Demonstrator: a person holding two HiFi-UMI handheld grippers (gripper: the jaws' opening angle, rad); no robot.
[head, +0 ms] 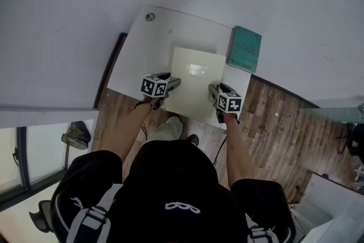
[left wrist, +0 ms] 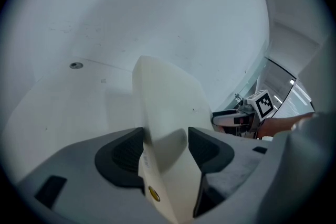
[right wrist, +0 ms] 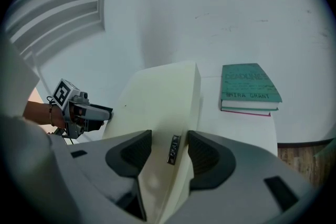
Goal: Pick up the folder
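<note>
The left gripper's (left wrist: 165, 147) jaws are clamping on the near left edge of a cream folder (left wrist: 168, 97), the dark pads pressing on both faces of the thin board. The right gripper's (right wrist: 169, 149) jaws are likewise closing on the folder's (right wrist: 163, 97) near right edge, right where a small metal tab is sitting on the cover. From above, the left gripper (head: 173, 83) and right gripper (head: 215, 91) are facing each other across the folder (head: 196, 85), which is lying over the middle of a white surface (head: 142, 60) and, judging from the gripper views, seems to be rising off it. Both holds are sitting close to the near edge, so the far part is hanging unsupported and could sag or swing. If the two hands are not moving level and together, the board could twist and slide out from between the pads. The metal tab under the right jaws may be giving a harder, slicker contact there. A green book (head: 245, 48) is resting at the far right corner of the surface, just beside the folder's corner, and a sideways swing could knock it. A small round fitting (head: 149, 17) is sitting at the far left, well apart. Past the near edge, a wooden floor (head: 278, 122) is waiting for anything dropped.
</note>
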